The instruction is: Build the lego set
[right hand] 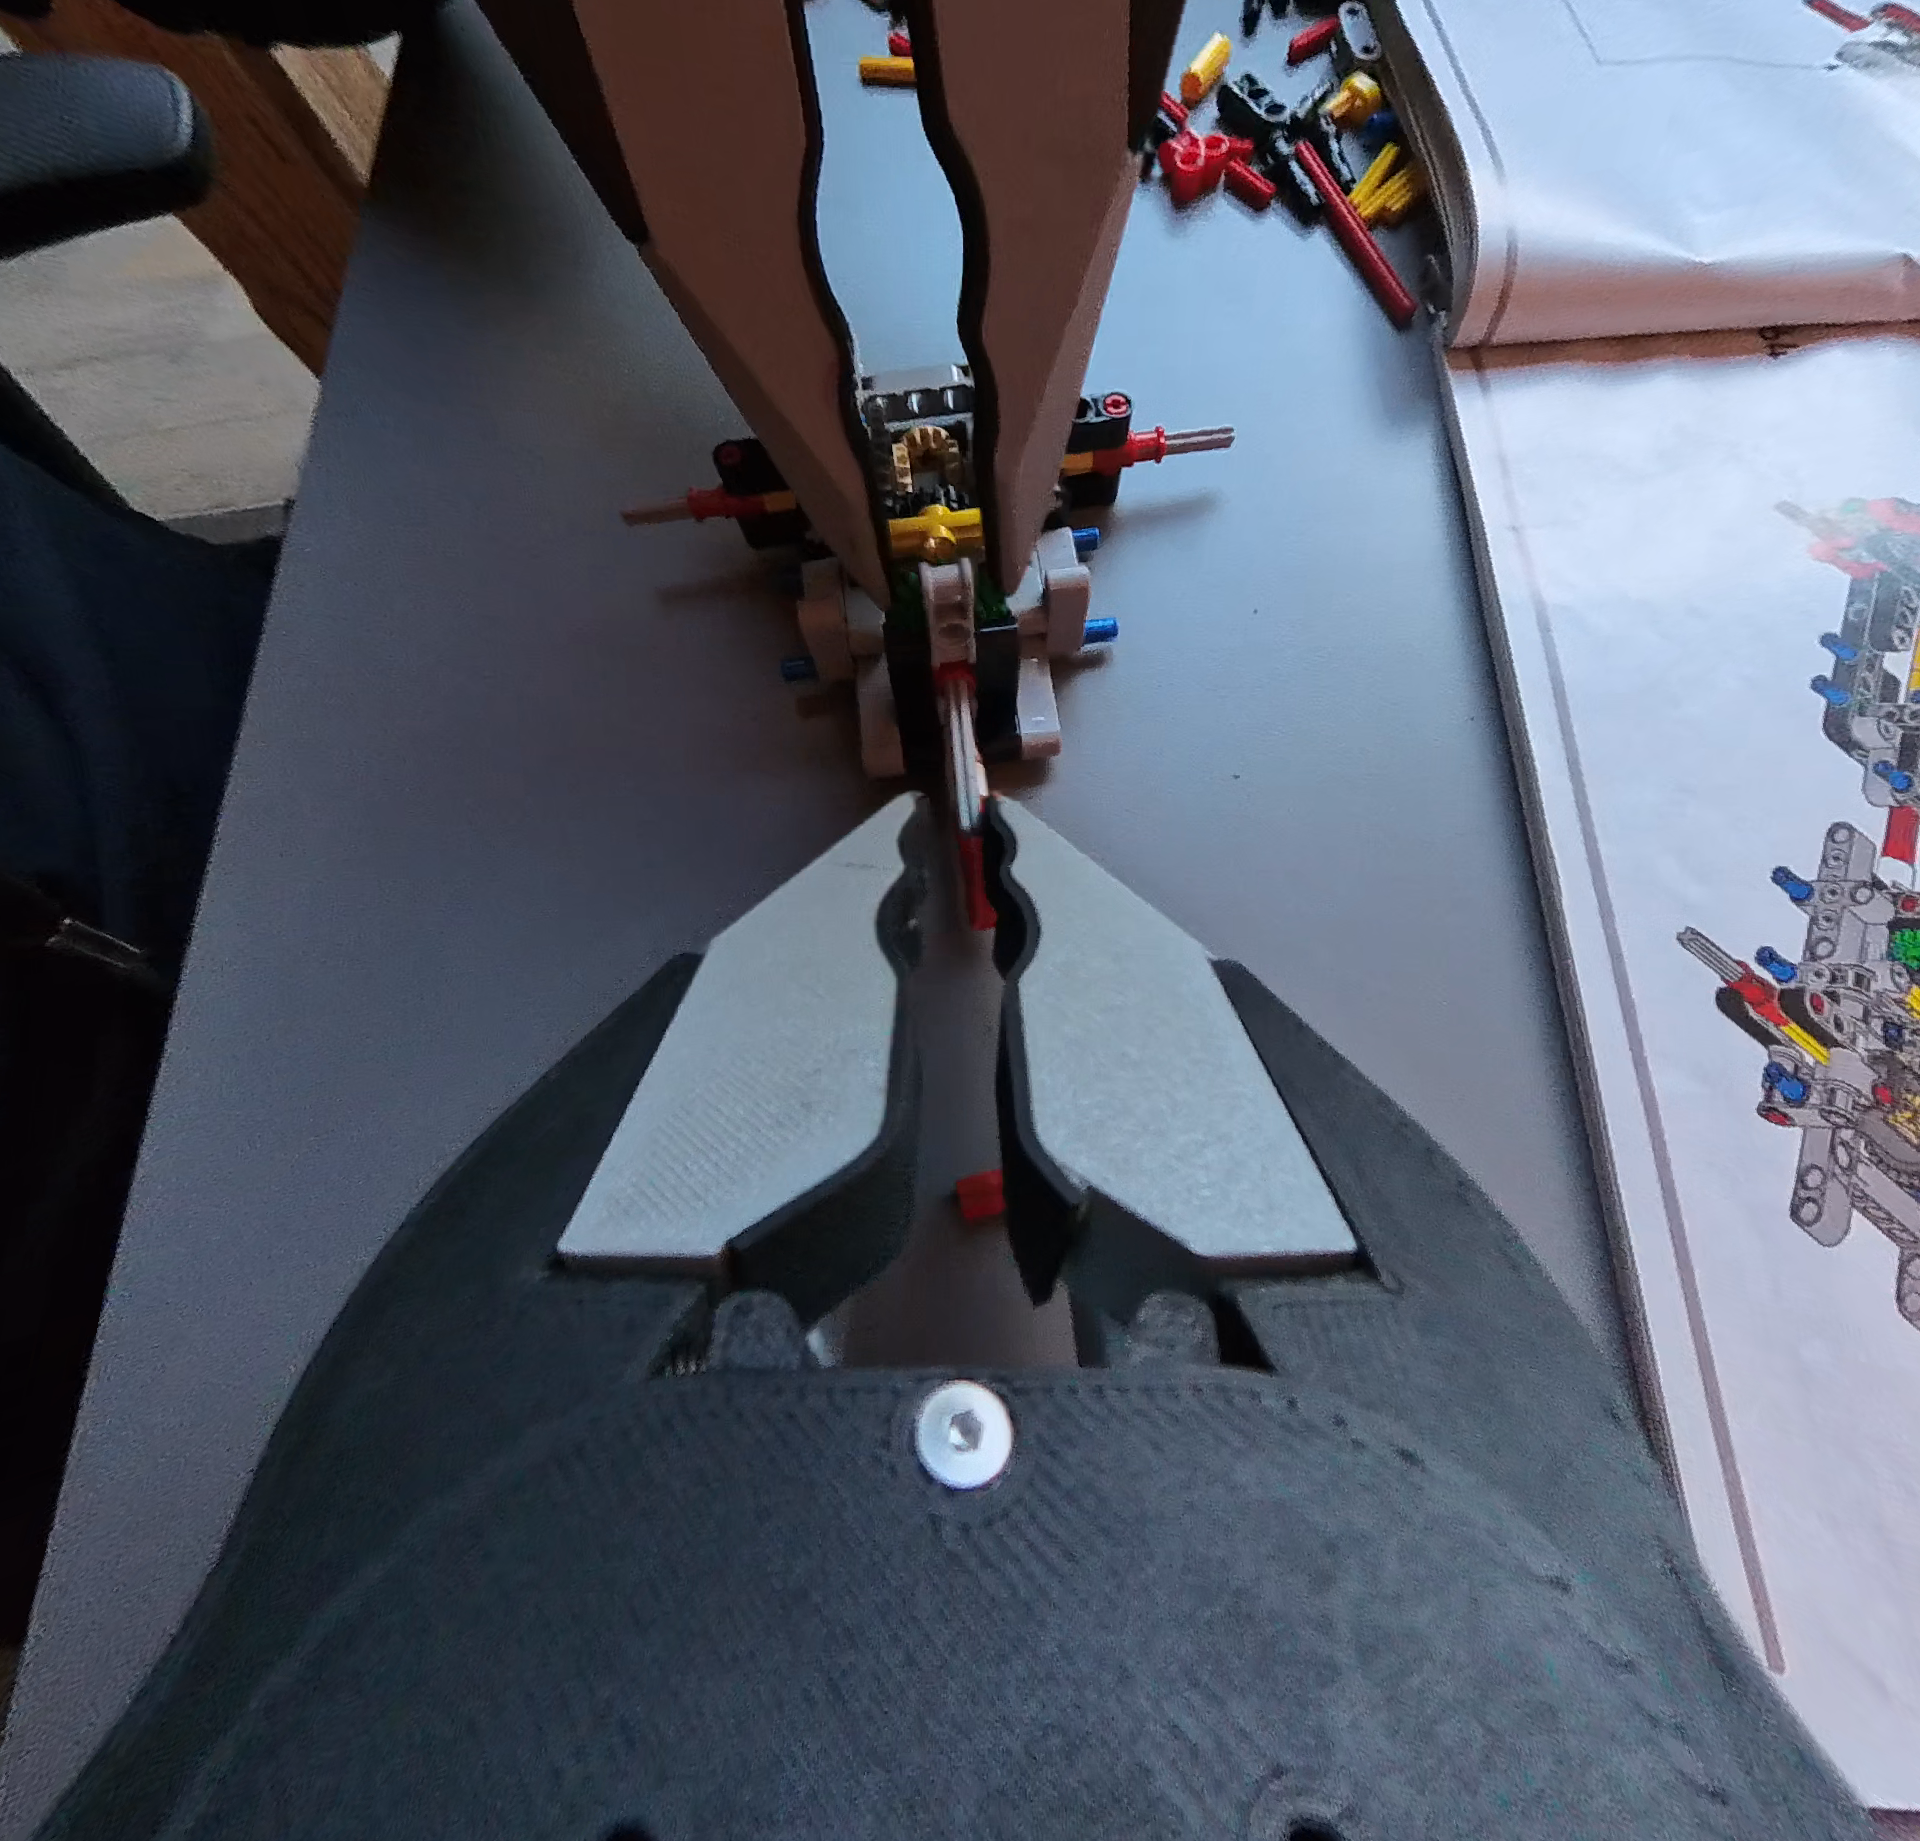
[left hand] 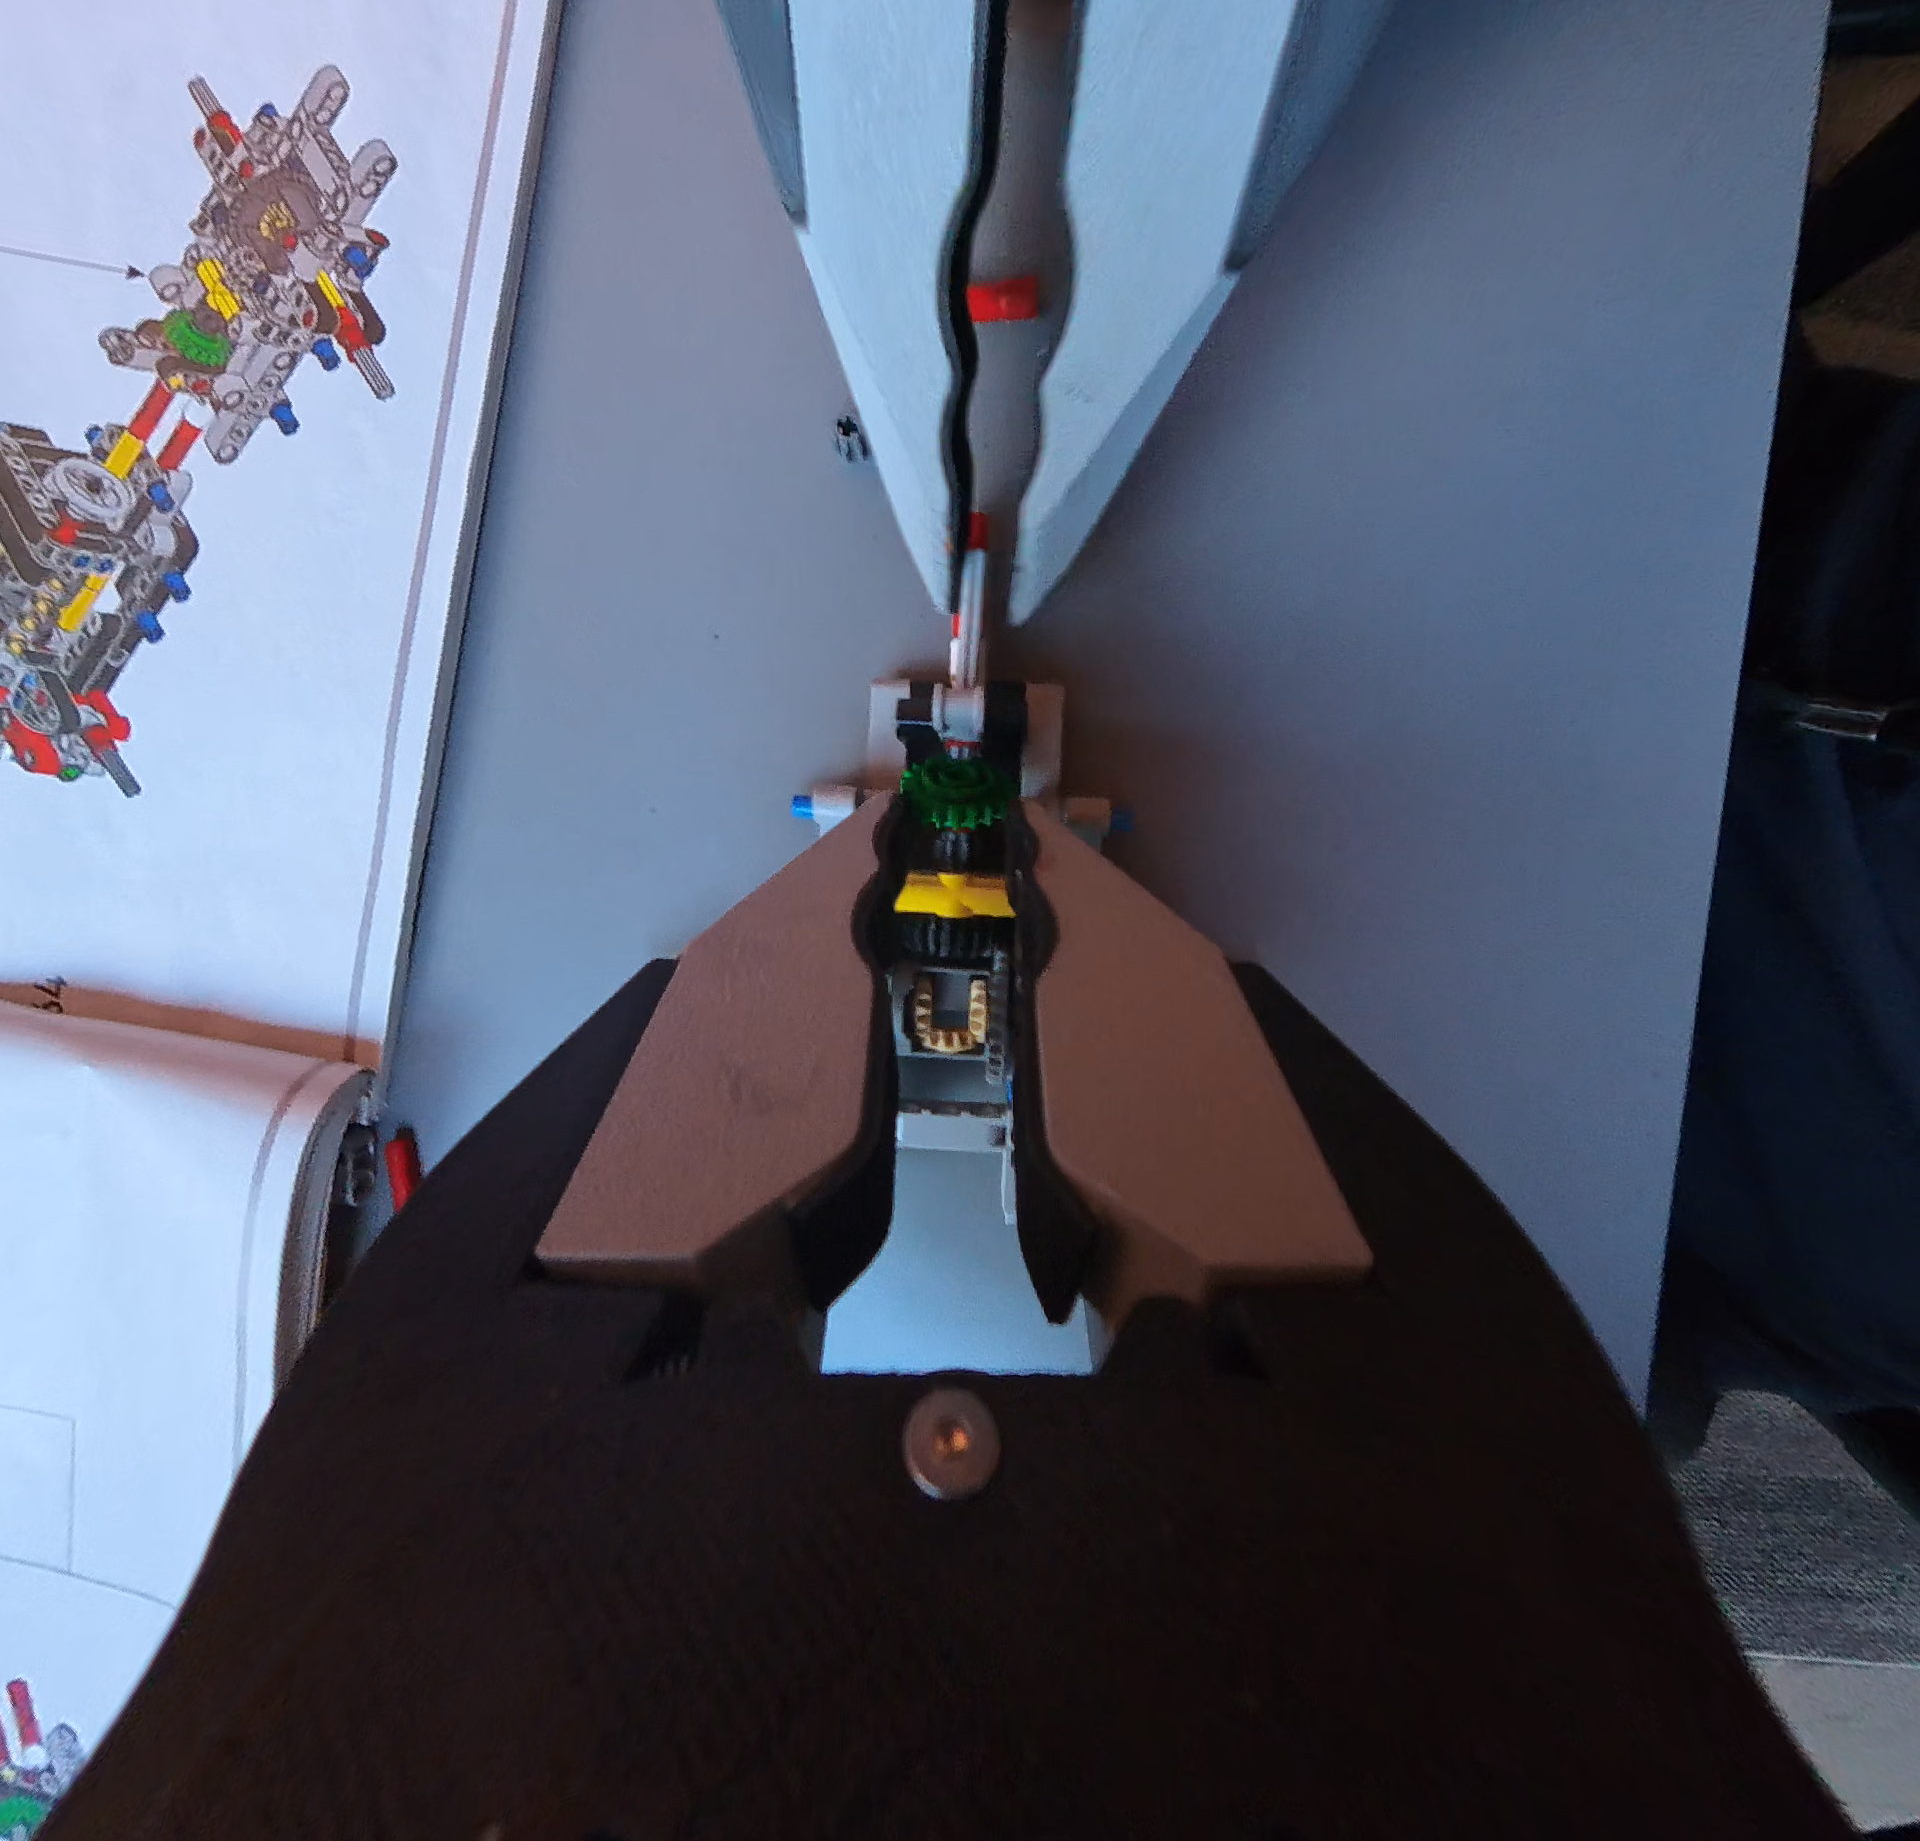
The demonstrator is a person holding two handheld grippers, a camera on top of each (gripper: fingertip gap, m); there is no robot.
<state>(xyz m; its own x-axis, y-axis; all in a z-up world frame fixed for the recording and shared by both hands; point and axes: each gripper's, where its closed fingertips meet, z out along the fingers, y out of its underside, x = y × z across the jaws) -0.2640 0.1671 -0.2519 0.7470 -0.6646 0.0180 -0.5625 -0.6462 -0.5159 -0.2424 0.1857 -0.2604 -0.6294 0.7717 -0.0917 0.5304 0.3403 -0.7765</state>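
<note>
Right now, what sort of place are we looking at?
Probably a hobby or work desk for toy-brick building: a grey table, an open instruction booklet, loose bricks and a part-built gear assembly.

- Left claw (left hand: 951,815): tan-brown fingers with black wavy inner edges, on a black body.
- Right claw (right hand: 956,804): pale grey fingers, black wavy edging, dark grey ribbed body.
- Brick assembly (right hand: 935,544): light grey and black frame, green gear (left hand: 951,789), yellow cross piece (left hand: 951,892), tan gear (left hand: 945,1022), blue pins at the sides.
- Axle (right hand: 961,742): pale grey shaft, red end.
- Small red piece (right hand: 977,1194) lay on the surface.
- Surface (right hand: 520,752): plain matte grey.
- Instruction booklet (left hand: 260,648): white pages, thin tan border line, multicoloured diagrams.
- Loose parts pile (right hand: 1299,129): red, yellow, black.
</note>
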